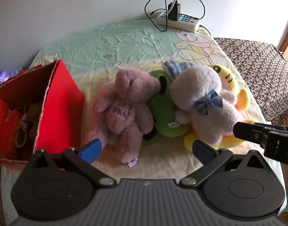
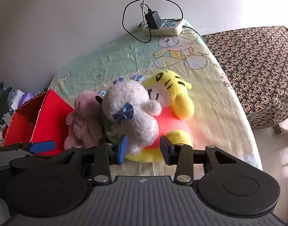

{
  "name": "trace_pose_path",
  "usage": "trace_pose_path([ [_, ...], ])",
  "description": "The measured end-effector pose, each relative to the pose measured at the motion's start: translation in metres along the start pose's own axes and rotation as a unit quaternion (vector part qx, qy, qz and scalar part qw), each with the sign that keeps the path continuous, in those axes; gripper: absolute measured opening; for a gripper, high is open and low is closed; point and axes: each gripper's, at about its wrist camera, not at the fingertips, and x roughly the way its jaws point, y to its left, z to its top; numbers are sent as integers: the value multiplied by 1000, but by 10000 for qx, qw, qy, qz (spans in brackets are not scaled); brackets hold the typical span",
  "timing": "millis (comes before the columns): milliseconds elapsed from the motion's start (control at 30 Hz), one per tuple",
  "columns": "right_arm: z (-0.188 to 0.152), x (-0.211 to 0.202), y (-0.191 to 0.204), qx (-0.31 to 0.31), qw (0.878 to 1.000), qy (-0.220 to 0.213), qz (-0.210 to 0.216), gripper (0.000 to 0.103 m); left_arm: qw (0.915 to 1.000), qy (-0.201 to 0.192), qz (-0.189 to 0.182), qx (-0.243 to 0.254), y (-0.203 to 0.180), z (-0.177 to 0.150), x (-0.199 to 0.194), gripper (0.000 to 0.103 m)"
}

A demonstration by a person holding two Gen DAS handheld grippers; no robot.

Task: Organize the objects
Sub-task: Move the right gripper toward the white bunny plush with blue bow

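Observation:
Several plush toys lie in a heap on the bed: a pink bear (image 1: pixel 123 111) (image 2: pixel 83 120), a green toy (image 1: pixel 162 109) (image 2: pixel 110 130), a white bear with a blue bow (image 1: pixel 204 101) (image 2: pixel 132 113) and a yellow tiger (image 1: pixel 230 79) (image 2: pixel 174 90). A red cardboard box (image 1: pixel 57 111) (image 2: pixel 46 116) stands to their left with stuffed things inside. My left gripper (image 1: pixel 145 148) is open, its fingers either side of the pink bear's legs. My right gripper (image 2: pixel 144 146) is open around the white bear's lower body, not squeezing it.
A white power strip (image 1: pixel 179 20) (image 2: pixel 164 26) with a black charger and looped cable lies at the bed's far edge by the wall. A patterned brown cover (image 2: pixel 257 62) lies to the right. Clutter (image 2: pixel 10 98) sits behind the box. The bedsheet (image 1: pixel 125 41) has a bear print.

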Motion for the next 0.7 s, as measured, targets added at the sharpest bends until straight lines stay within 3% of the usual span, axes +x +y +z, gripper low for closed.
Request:
trace_pose_path([
  [333,3,11,3,100,9997,111,175,33,9999,130,50,67,2,1,5,102],
  [700,6,14,2,83,9991,-6,423,33,9997,202,39,89,0,3,10,99],
])
